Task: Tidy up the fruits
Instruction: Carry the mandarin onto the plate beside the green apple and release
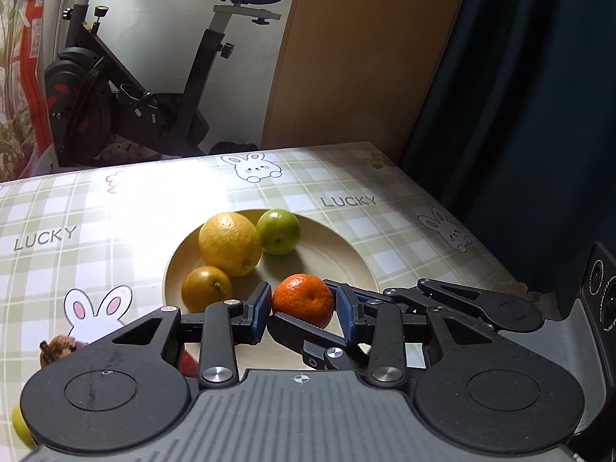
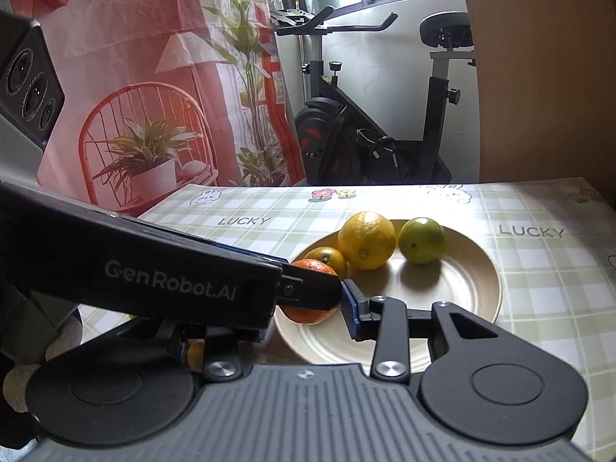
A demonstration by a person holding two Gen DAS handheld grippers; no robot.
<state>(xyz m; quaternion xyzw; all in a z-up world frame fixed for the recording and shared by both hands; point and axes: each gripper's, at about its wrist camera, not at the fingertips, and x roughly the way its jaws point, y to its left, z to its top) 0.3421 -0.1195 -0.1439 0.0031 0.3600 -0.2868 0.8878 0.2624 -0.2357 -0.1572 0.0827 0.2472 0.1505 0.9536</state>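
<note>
Fruits for sorting gather on a cream plate (image 1: 346, 254), and the plate serves as landmark here. A bright orange tangerine (image 1: 303, 300) sits over the plate's near rim, clamped between the blue pads of the left hand-held gripper (image 1: 302, 310). The right hand-held gripper (image 2: 308, 300) comes in across it from the plate's right side, and one of its fingers runs under or against the same tangerine. In the right wrist view one blue pad (image 2: 352, 308) stands just beside the fruit while the other is hidden behind the left tool's body, so I cannot tell whether the right jaws press on it. Whether the tangerine rests on the plate or hangs just above it is also unclear.

Both tools are right at the tangerine. It is near-round, slightly flattened, with no real long axis, and lies straight ahead between the left jaws.

Toward the plate's far side lie a large yellow citrus (image 1: 230, 243) with pebbled skin, a smooth green fruit (image 1: 278, 231) touching it, and a small dull-orange fruit (image 1: 206, 288) on the left rim. The plate is glossy and shallow, and the counter (image 1: 57, 208) under it wears a slick checked cloth with rabbits.

A firm, dimpled rind should hold well; the likely next move is releasing it onto the plate.
</note>
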